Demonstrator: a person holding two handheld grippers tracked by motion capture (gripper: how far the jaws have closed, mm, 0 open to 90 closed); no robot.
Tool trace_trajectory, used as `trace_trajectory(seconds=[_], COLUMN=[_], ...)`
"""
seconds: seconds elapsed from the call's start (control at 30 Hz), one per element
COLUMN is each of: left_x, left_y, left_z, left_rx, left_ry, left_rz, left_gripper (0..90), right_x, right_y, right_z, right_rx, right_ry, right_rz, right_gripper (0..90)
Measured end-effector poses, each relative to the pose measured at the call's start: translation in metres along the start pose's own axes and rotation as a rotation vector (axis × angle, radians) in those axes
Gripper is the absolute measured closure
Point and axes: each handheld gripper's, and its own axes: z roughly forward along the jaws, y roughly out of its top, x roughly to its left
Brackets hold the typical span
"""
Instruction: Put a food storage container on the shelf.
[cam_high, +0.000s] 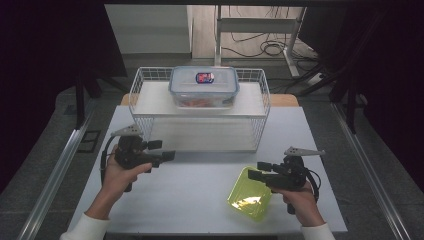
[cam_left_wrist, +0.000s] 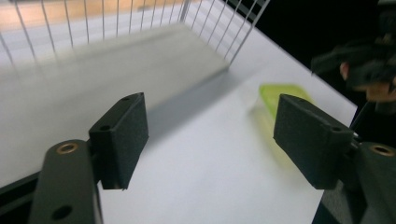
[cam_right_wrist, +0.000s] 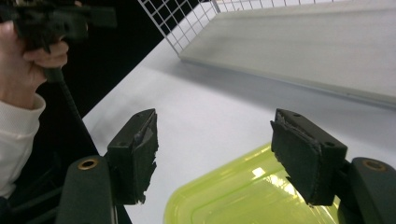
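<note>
A clear lidded food box (cam_high: 204, 87) with a blue and red label and orange contents stands on the upper board of a white wire rack (cam_high: 155, 102). A yellow-green plastic tray (cam_high: 247, 200) lies on the white table (cam_high: 195, 190) at the front right. My left gripper (cam_high: 164, 150) hovers open in front of the rack's left end, with nothing between its pads (cam_left_wrist: 210, 135). My right gripper (cam_high: 256, 170) is open just above the tray's near edge (cam_right_wrist: 233, 196), its worn pads (cam_right_wrist: 215, 154) apart from it. In the left gripper view the tray (cam_left_wrist: 270, 94) lies ahead to the right.
The rack's lower board (cam_left_wrist: 116, 60) and wire wall (cam_right_wrist: 187, 18) stand close ahead of both grippers. The far hand with the left gripper (cam_right_wrist: 51, 21) appears at top left of the right gripper view. Table edges drop to dark floor on both sides.
</note>
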Motion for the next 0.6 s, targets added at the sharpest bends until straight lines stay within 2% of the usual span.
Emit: trace_trajectory(seconds=[0.03,0.07,0.1,0.13,0.17,0.2,0.23,0.27,0.4,0.57,0.6], left_x=[0.001,0.001,0.001,0.002,0.002,0.003,0.003,0.004,0.006,0.006,0.004], left_y=[-0.008,-0.023,-0.023,-0.038,-0.038,-0.050,-0.050,-0.059,-0.069,-0.070,-0.070], left_z=[0.000,0.004,0.004,0.006,0.006,0.008,0.008,0.008,0.005,0.006,0.008], left_rx=[0.003,0.032,0.032,0.049,0.049,0.065,0.065,0.088,0.093,0.107,0.119], left_ry=[0.003,0.000,0.000,0.004,0.004,0.010,0.010,0.019,0.030,0.017,0.024], left_rz=[-0.006,-0.018,-0.018,-0.025,-0.025,-0.035,-0.035,-0.035,-0.039,-0.049,-0.037], left_gripper=[25.0,24.5,24.2,24.2,24.2,24.2,24.2,24.0,24.1,23.8,23.7], right_x=[0.000,-0.001,-0.001,-0.002,-0.002,-0.002,-0.002,-0.003,-0.004,-0.007,-0.008], right_y=[-0.001,-0.004,-0.004,-0.008,-0.008,-0.011,-0.011,-0.015,-0.021,-0.024,-0.025], right_z=[0.000,0.001,0.001,0.001,0.001,0.001,0.001,-0.002,-0.011,-0.018,-0.017], right_rx=[0.006,0.012,0.012,0.021,0.021,0.028,0.028,0.026,0.017,0.014,0.014], right_ry=[0.000,-0.006,-0.006,-0.016,-0.016,-0.030,-0.030,-0.042,-0.050,-0.068,-0.069], right_rz=[0.002,0.001,0.001,-0.002,-0.002,-0.007,-0.007,-0.013,-0.017,-0.008,-0.008], right_gripper=[31.6,31.5,31.5,31.5,31.5,31.6,31.6,32.6,33.9,34.9,35.0])
